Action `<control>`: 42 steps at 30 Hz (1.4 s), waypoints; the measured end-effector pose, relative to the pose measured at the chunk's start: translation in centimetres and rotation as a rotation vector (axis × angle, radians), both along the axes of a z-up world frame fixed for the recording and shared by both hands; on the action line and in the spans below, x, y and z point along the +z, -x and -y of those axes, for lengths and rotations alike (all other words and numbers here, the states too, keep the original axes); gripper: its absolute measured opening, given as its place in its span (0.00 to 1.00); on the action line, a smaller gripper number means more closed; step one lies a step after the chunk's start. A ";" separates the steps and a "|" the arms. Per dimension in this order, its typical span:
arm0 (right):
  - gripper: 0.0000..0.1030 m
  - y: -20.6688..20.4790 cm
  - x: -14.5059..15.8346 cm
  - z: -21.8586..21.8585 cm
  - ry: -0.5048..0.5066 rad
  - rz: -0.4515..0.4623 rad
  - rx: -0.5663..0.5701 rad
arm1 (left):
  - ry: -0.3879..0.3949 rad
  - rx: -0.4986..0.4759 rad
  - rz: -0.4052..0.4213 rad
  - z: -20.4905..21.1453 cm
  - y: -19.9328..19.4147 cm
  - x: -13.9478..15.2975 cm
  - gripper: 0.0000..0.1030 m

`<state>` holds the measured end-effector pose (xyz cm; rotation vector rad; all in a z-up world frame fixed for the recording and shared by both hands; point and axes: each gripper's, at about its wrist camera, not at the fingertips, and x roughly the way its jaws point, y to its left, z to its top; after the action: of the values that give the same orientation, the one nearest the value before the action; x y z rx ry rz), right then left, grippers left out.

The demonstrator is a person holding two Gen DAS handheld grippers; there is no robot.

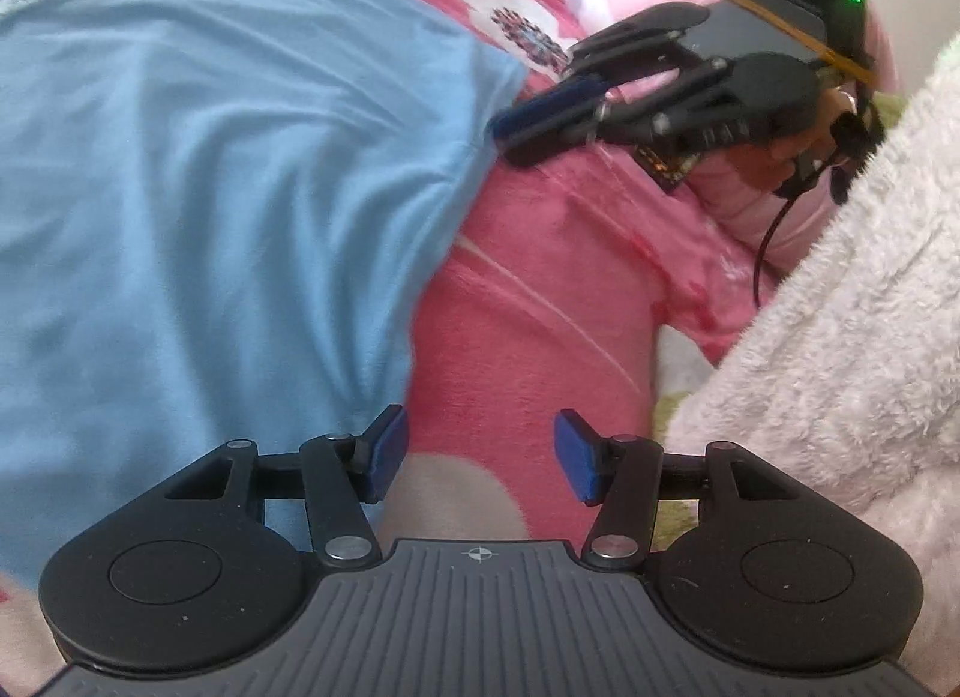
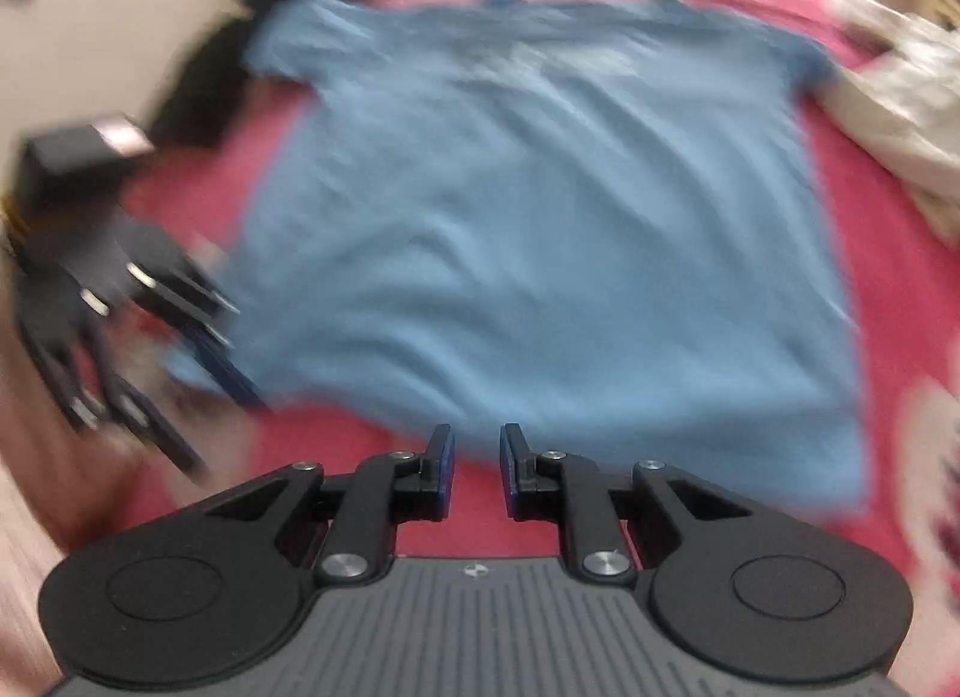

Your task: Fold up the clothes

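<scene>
Ahead of both pairs of fingers, spread across the pink blanket (image 2: 888, 253), lies the light blue T-shirt (image 2: 540, 229), flat with soft wrinkles, sleeves out to either side at its far end. Its near hem runs just beyond the right gripper (image 2: 477, 472), whose jaws stand a little apart with only blanket and hem showing between them, nothing grasped. Over on the left gripper (image 1: 480, 460), the jaws are released and wider, bare pink blanket in the gap, the shirt's edge just past the left blue pad (image 1: 384, 457). Off to the right of those fingers sits a fluffy white cover (image 1: 840, 301). Beyond it, a hand (image 1: 774, 156) grips the right gripper's handle. That view is heavily blurred.
</scene>
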<state>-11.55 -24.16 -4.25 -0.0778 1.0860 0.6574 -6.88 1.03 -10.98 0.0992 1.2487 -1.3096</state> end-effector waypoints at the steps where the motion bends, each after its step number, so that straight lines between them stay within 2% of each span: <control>1: 0.19 -0.5 -0.2 -1.6 -0.008 0.007 0.060 | -0.003 0.013 0.012 -0.5 -0.1 0.2 0.52; 4: 0.21 -0.4 -1.7 -5.1 0.041 0.016 0.251 | -0.010 0.063 0.023 -2.3 -0.5 0.7 0.52; 6: 0.29 0.5 -2.4 -6.2 0.076 0.039 0.360 | -0.028 0.097 0.019 -3.3 -0.6 0.8 0.52; 7: 0.37 1.0 -2.6 -6.7 0.101 0.065 0.407 | -0.038 0.106 0.017 -3.5 -0.5 0.7 0.52; 9: 0.41 2.1 -2.9 -7.5 0.153 0.124 0.499 | -0.054 0.120 0.016 -3.9 -0.2 0.6 0.52; 15: 0.41 4.7 -4.0 -8.6 0.256 0.305 0.602 | -0.102 0.068 0.047 -3.7 0.7 0.1 0.52; 18: 0.35 5.1 -4.5 -9.2 0.281 0.368 0.620 | -0.126 0.041 0.076 -3.3 1.5 -0.2 0.52; 20: 0.04 5.0 -4.2 -9.4 0.278 0.373 0.609 | -0.132 0.028 0.099 -3.3 1.8 -0.2 0.52; 23: 0.03 4.3 -2.9 -9.0 0.249 0.350 0.596 | -0.135 0.029 0.102 -3.5 1.9 -0.1 0.52; 27: 0.03 3.4 -1.6 -8.5 0.215 0.250 0.623 | -0.144 0.023 0.114 -3.5 2.1 0.0 0.52; 31: 0.03 3.7 -2.5 -9.1 0.271 0.232 0.715 | -0.157 -0.006 0.142 -3.6 2.6 -0.1 0.52; 34: 0.06 3.5 -3.0 -9.2 0.289 0.211 0.720 | -0.162 -0.012 0.148 -3.6 2.7 -0.1 0.52; 38: 0.08 2.8 -2.1 -7.7 0.228 0.110 0.650 | -0.171 -0.001 0.111 -4.8 2.3 -0.1 0.52; 39: 0.12 2.5 -1.8 -7.0 0.203 0.078 0.618 | -0.172 0.007 0.096 -5.3 2.2 -0.1 0.52; 42: 0.20 1.6 -0.6 -3.0 0.114 0.029 0.417 | -0.165 0.084 0.023 -7.3 1.1 0.3 0.52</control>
<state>-13.16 -21.14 -4.84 -0.4199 1.0881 0.9631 -7.99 8.33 -10.72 0.1767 1.3256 -1.1298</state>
